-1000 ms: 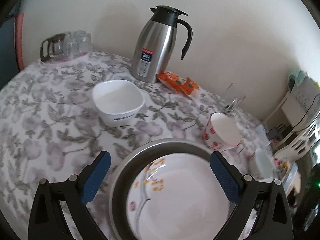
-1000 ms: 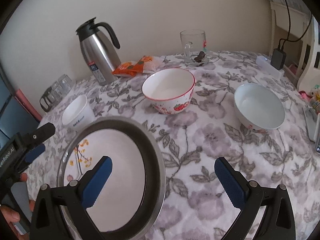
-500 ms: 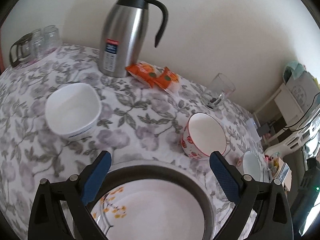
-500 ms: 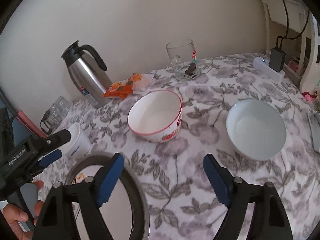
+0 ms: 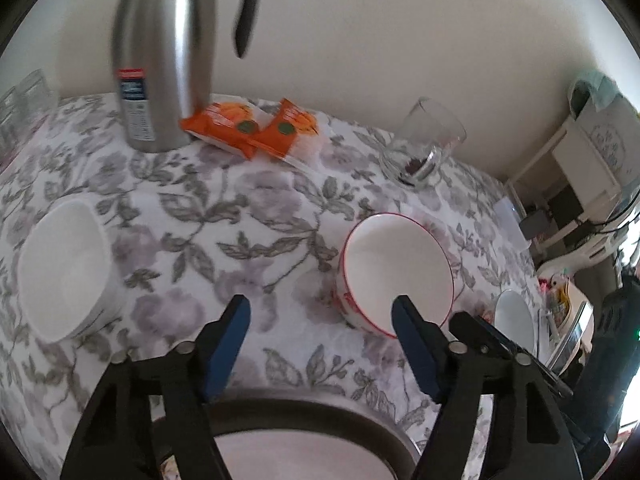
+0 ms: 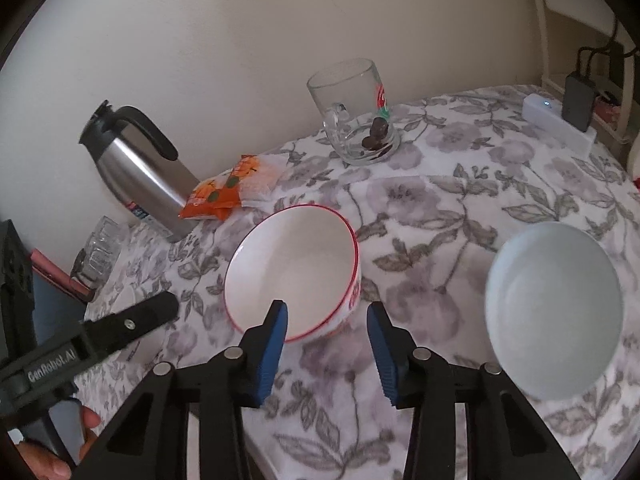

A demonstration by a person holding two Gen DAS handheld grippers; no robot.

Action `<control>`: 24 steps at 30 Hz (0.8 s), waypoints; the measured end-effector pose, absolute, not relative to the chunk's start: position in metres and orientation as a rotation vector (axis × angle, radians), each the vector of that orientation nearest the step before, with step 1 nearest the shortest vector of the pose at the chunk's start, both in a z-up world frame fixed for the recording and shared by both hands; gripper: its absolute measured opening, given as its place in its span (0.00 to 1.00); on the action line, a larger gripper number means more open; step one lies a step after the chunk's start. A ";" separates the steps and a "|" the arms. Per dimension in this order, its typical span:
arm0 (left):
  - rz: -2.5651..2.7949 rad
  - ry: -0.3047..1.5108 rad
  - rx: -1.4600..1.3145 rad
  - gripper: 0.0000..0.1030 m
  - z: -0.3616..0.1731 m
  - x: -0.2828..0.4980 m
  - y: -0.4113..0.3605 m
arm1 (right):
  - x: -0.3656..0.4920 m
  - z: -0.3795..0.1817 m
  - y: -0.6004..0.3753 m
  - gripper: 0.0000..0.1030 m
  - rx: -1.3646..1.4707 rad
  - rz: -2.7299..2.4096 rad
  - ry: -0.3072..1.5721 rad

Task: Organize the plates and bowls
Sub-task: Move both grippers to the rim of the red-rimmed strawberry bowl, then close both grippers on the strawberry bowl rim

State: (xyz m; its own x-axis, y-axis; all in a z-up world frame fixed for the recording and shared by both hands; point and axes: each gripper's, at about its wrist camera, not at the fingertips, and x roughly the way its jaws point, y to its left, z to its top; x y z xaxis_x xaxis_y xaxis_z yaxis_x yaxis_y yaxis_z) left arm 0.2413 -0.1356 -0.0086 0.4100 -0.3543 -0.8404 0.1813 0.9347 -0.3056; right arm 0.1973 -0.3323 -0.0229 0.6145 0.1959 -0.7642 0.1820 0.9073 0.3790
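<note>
A red-rimmed white bowl (image 6: 296,268) with strawberry print stands mid-table, also the red-rimmed bowl (image 5: 396,272) in the left wrist view. My right gripper (image 6: 328,314) is closing with the bowl's near wall between its blue pads, which do not touch it. My left gripper (image 5: 320,320) is closing too, over bare cloth just left of that bowl, holding nothing. A squarish white bowl (image 5: 64,276) sits at the left and a plain white bowl (image 6: 556,320) at the right. A steel basin (image 5: 304,408) holding a plate lies under the left gripper.
At the back along the wall stand a steel thermos (image 5: 164,52), orange snack packets (image 5: 256,128) and a glass mug (image 6: 352,116). Small glasses (image 6: 100,252) stand at the far left, a white charger block (image 6: 556,120) at the far right. A hand (image 6: 52,460) holds the left gripper.
Both grippers moved forward across the table from the basin toward the red-rimmed bowl. Both sets of jaws narrowed, the right more. The basin slid to the bottom of the left view.
</note>
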 end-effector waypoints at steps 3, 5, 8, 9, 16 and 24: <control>-0.356 1.115 -0.153 0.63 -0.015 0.252 -0.149 | 0.210 -0.031 -0.337 0.35 0.459 -0.016 0.932; -0.352 1.130 -0.136 0.56 -0.020 0.259 -0.154 | 0.218 -0.036 -0.338 0.32 0.462 -0.026 0.947; -0.347 1.169 -0.137 0.44 -0.032 0.270 -0.160 | 0.227 -0.040 -0.337 0.28 0.446 -0.020 0.956; -0.341 1.182 -0.145 0.42 -0.037 0.274 -0.161 | 0.229 -0.042 -0.337 0.27 0.440 -0.022 0.960; -0.355 1.210 -0.149 0.33 -0.054 0.281 -0.171 | 0.241 -0.056 -0.339 0.17 0.431 -0.034 0.989; -0.379 1.230 -0.134 0.15 -0.063 0.281 -0.182 | 0.243 -0.060 -0.338 0.17 0.423 -0.033 0.993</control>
